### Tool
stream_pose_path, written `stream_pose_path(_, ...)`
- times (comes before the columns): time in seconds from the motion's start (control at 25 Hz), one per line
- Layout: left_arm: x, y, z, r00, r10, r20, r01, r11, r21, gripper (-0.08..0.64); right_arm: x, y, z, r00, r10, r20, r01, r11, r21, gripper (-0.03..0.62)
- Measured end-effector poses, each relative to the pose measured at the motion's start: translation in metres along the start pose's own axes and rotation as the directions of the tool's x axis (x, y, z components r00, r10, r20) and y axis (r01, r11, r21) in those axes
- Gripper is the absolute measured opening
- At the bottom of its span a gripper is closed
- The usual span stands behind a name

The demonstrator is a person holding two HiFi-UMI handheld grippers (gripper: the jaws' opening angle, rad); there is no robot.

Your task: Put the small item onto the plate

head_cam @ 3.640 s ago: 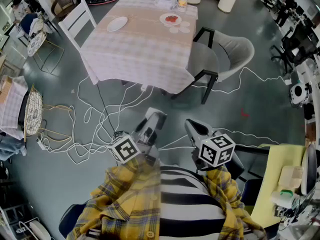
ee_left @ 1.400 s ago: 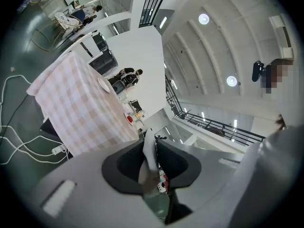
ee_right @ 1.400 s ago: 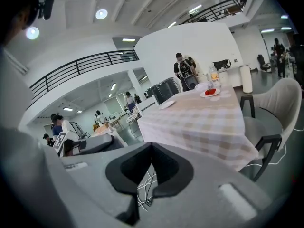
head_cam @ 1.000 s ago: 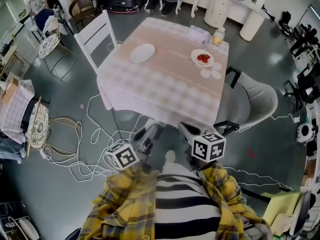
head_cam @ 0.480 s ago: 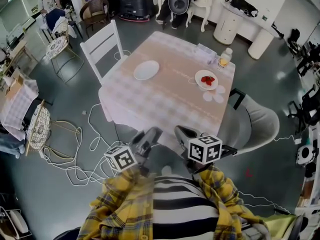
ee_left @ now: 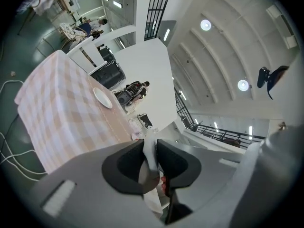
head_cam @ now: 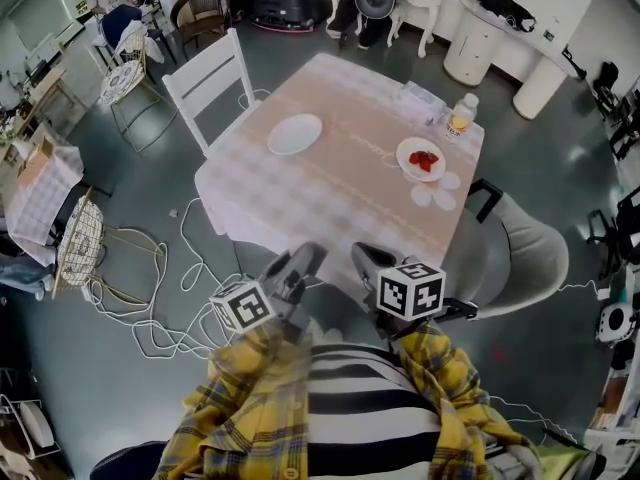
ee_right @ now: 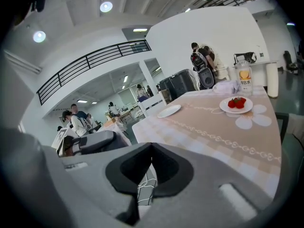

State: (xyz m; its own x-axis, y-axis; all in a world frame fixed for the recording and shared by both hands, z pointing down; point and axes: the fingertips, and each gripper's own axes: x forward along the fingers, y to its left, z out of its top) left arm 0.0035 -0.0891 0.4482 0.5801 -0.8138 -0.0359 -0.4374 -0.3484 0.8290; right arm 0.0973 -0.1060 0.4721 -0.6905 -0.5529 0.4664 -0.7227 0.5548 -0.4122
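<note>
In the head view the left tongs (head_cam: 303, 256) and the plaid sleeve (head_cam: 248, 373) behind them are blurred. The red pieces (head_cam: 424, 160) on the far right plate (head_cam: 406, 151) are too small to name. The near edge of the worktop (head_cam: 330, 193) is partly hidden behind the right tongs (head_cam: 363, 255).

Empty white plate (head_cam: 295, 134) flat on the checked table (head_cam: 340, 193), red small items (head_cam: 424, 160) piled on a second plate (head_cam: 402, 155) well apart
</note>
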Motion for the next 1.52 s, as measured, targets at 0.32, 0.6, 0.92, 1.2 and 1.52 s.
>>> stream_pose_path(0.32,0.007,0.011,0.009,0.999,0.033,0.02,-0.033,0.999,-0.01,0.075,0.014,0.001,0.005,1.0,0.026,-0.017,-0.026,1.0,-0.009,0.002)
stream_pose_path(0.6,0.028,0.034,0.03,0.999,0.036,0.009,-0.036,0.999,-0.023,0.075,0.043,-0.005,0.016,0.999,0.015,-0.029,-0.015,1.0,-0.006,0.002)
stream_pose_path(0.92,0.055,0.063,0.075,1.0,0.016,0.0,-0.016,0.998,-0.063,0.075,0.096,-0.008,0.044,0.999,0.006,-0.052,-0.007,1.0,-0.006,0.002)
stream_pose_path(1.2,0.076,0.086,0.109,1.0,0.009,-0.018,-0.01,0.998,-0.064,0.075,0.138,-0.011,0.07,0.998,0.0,-0.062,0.0,1.0,-0.004,0.002)
stream_pose_path(1.52,0.096,0.103,0.129,0.999,-0.002,-0.046,-0.001,0.998,-0.063,0.075,0.167,-0.017,0.086,0.997,-0.018,-0.073,0.019,1.0,0.007,0.002)
